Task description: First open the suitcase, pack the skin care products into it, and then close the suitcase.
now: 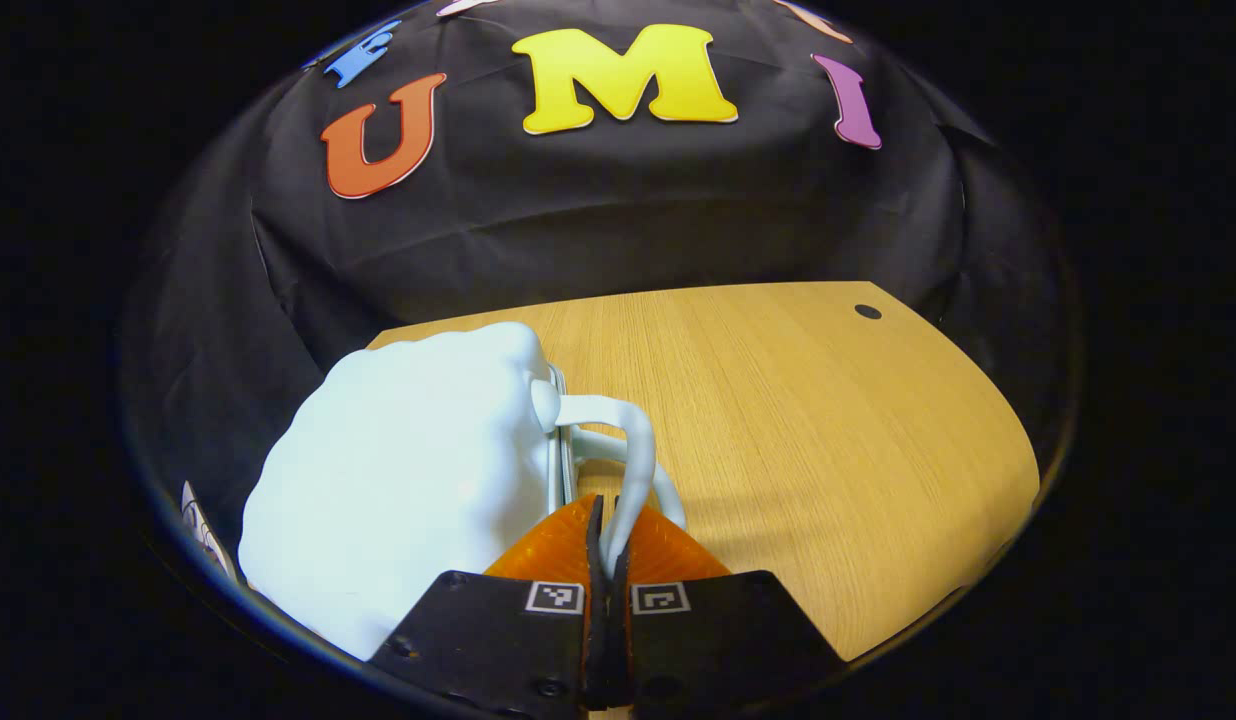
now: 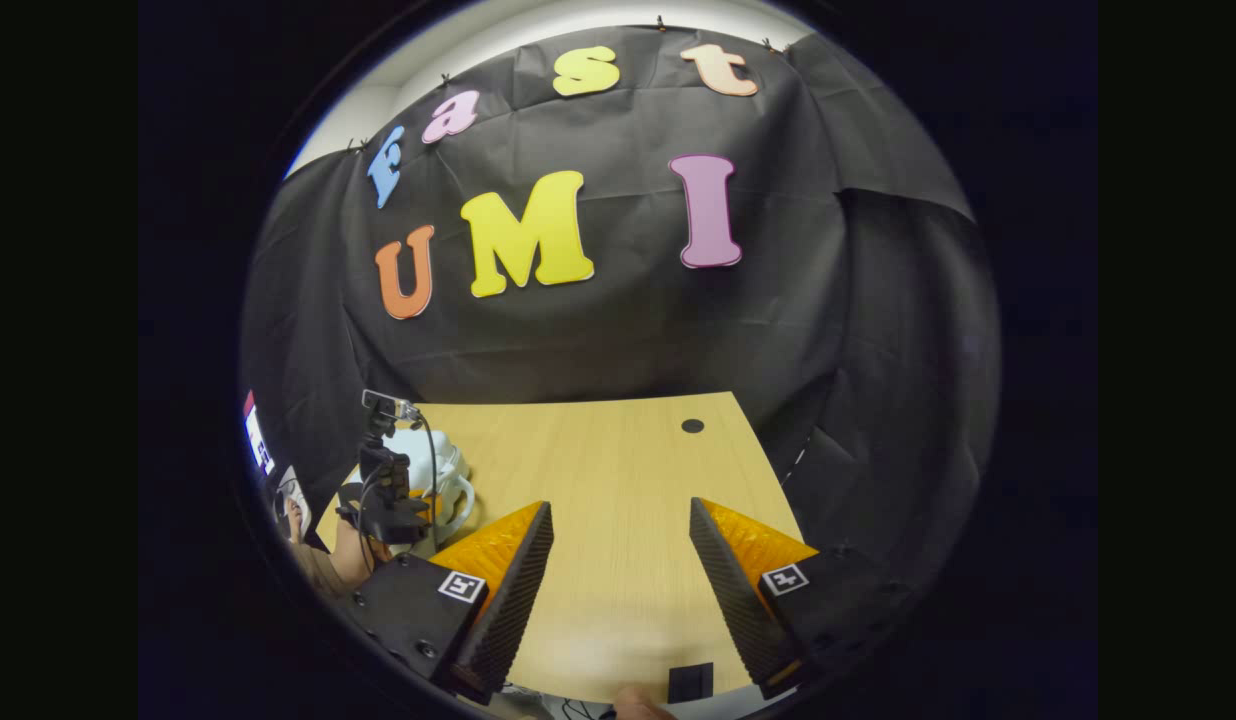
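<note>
A pale blue hard-shell suitcase [image 1: 398,470] lies on the wooden table [image 1: 828,430], on the left of the left gripper view. Its curved handle [image 1: 633,450] sticks out to the right, beside the zip seam. My left gripper [image 1: 606,545] is shut on that handle, which runs down between the two fingers. In the right gripper view the suitcase [image 2: 440,462] sits small at the table's left edge, with the other gripper [image 2: 388,500] and the hand holding it at its handle. My right gripper [image 2: 620,503] hangs open above the bare table [image 2: 598,450], nothing between its fingers.
A small dark round hole [image 1: 867,311] marks the table's far right corner. The black cloth wall closes off the back and sides. A small black block [image 2: 690,682] sits at the near table edge, with a fingertip [image 2: 638,705] beside it.
</note>
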Demonstrator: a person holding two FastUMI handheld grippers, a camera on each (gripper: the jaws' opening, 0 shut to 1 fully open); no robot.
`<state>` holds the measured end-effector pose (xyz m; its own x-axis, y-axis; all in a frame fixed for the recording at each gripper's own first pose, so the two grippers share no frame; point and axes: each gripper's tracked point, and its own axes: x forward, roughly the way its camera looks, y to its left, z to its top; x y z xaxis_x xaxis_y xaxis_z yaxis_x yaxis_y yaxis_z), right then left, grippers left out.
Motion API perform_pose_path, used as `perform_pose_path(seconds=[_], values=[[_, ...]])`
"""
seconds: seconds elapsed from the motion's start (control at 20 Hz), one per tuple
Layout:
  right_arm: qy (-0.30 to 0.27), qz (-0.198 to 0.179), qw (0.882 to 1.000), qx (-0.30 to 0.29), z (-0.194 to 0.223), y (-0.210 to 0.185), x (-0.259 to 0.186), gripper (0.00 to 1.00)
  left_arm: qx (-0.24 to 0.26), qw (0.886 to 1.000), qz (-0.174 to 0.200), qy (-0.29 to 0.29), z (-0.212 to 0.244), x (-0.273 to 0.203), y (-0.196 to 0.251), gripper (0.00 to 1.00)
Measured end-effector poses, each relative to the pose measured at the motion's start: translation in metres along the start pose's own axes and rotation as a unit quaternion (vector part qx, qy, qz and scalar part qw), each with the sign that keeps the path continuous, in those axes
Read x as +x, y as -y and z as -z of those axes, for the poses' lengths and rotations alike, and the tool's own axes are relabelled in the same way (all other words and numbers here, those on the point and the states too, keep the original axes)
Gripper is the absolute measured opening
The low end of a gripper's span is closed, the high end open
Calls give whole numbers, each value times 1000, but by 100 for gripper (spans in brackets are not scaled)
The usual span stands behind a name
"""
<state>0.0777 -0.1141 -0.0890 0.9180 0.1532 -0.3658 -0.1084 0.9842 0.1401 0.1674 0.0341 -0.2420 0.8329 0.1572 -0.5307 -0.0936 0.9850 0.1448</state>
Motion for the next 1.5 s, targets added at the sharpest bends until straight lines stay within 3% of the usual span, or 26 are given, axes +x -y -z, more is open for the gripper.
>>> perform_pose_path(seconds=[0.3,0.4,0.45,0.5,0.55,0.6,0.65,0.75,0.85,0.9,0.95,1.0,1.05,1.2,1.5], values=[[-2,-1,1000,3,-2,1,3,81,61,998,-30,-14,9,8,16,10],[2,-1,1000,-2,-6,2,0,81,70,997,-28,-18,9,11,21,28],[5,0,1000,-4,-8,2,0,81,69,997,-24,-18,9,11,25,47],[7,1,1000,-5,-10,1,-1,81,56,998,-8,-15,8,13,33,40],[11,2,1000,-7,-13,0,-3,82,42,999,6,-13,5,12,38,60],[14,4,1000,-10,-17,0,-4,82,34,999,10,-10,1,9,40,63],[21,6,1000,-14,-21,0,-4,81,31,999,7,3,-9,1,39,84],[37,13,999,-24,-32,-4,-6,77,26,999,-1,40,-34,-19,33,87],[55,19,998,-34,-43,-13,-7,82,7,997,6,83,-63,-49,30,87],[64,17,997,-37,-49,-21,-7,77,-2,994,9,106,-79,-67,26,89],[74,15,996,-39,-55,-33,-7,77,-11,992,12,126,-94,-86,20,97],[81,13,996,-42,-60,-43,-6,82,-17,989,12,146,-109,-106,13,99],[90,10,995,-46,-64,-57,-4,78,-23,986,13,163,-120,-124,5,98],[113,-1,992,-55,-76,-95,0,82,-35,979,17,200,-145,-168,-18,99],[134,-17,989,-55,-86,-162,11,82,-36,969,-14,243,-169,-220,-69,99]])
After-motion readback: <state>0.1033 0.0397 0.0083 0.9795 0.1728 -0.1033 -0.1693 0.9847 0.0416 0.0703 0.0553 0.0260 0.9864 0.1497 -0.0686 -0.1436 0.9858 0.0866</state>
